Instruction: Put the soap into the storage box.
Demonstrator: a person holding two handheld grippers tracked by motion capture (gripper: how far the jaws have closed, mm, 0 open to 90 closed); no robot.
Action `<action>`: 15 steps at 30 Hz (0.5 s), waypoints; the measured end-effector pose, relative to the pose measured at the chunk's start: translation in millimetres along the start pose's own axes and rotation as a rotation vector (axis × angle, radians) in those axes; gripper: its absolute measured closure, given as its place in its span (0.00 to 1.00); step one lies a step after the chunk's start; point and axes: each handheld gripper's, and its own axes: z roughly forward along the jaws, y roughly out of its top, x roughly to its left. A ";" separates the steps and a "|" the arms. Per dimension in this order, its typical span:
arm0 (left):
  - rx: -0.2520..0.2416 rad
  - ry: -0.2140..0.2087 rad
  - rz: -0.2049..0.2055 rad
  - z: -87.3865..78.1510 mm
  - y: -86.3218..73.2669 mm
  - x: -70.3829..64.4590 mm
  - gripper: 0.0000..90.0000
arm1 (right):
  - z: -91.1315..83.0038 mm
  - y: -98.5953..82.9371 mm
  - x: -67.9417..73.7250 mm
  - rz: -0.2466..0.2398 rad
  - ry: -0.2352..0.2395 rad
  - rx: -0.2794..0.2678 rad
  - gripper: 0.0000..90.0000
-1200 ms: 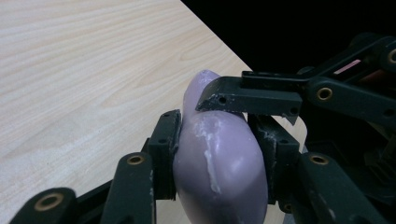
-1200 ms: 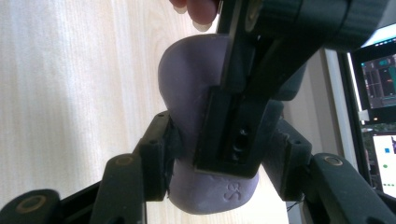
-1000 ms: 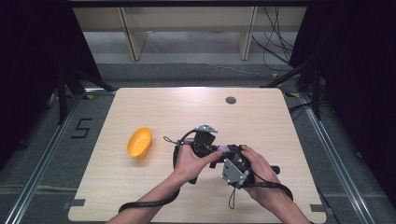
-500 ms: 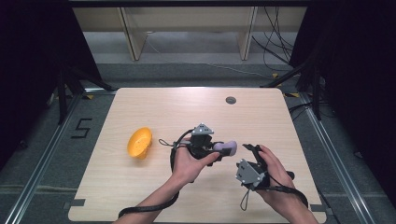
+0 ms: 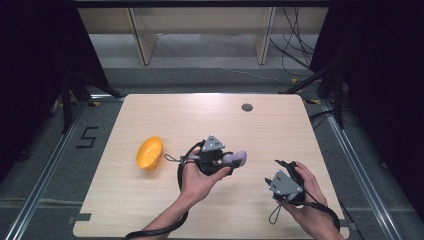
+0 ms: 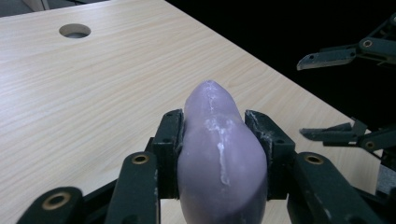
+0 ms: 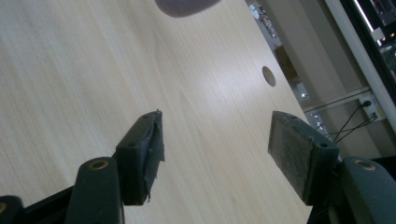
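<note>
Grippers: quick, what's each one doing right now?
Left gripper: jaws shut on the purple egg-shaped object.
Right gripper: jaws open, holding nothing.

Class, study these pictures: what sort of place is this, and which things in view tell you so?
Probably a lab or recording booth, not a home. A bare wooden table with a cable hole stands between dark curtains, with loose cables on the floor and a number five marked beside it.

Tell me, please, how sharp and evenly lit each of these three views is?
High view: the table is evenly lit and sharp, the surroundings fall into near-black. Left gripper view: the purple object between the jaws is slightly soft, the wood grain crisp, the right side black. Right gripper view: the jaws of the right gripper are sharp, the purple object at the top edge blurred.
</note>
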 end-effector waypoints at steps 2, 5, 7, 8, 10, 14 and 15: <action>0.009 0.007 0.001 -1.9 -0.7 1.2 0.65 | 0.4 -1.7 0.3 0.024 0.009 0.002 0.41; -0.004 0.024 -0.010 -4.5 -2.9 2.9 0.65 | 2.4 -6.6 -1.7 0.064 0.024 0.002 0.41; -0.008 0.045 0.000 -6.4 -4.8 3.8 0.65 | 4.5 -9.6 -1.5 0.083 0.041 0.023 0.41; -0.009 0.058 0.004 -7.6 -7.5 5.9 0.65 | 5.1 -10.1 -1.6 0.085 0.046 0.021 0.41; -0.014 0.069 -0.009 -7.8 -11.5 8.4 0.65 | 5.5 -11.1 -1.2 0.095 0.047 0.021 0.41; -0.010 0.101 -0.025 -9.9 -16.0 10.9 0.65 | 6.4 -13.1 -0.7 0.098 0.062 0.034 0.41; -0.010 0.101 -0.025 -9.9 -16.0 10.9 0.65 | 6.4 -13.1 -0.7 0.098 0.062 0.034 0.41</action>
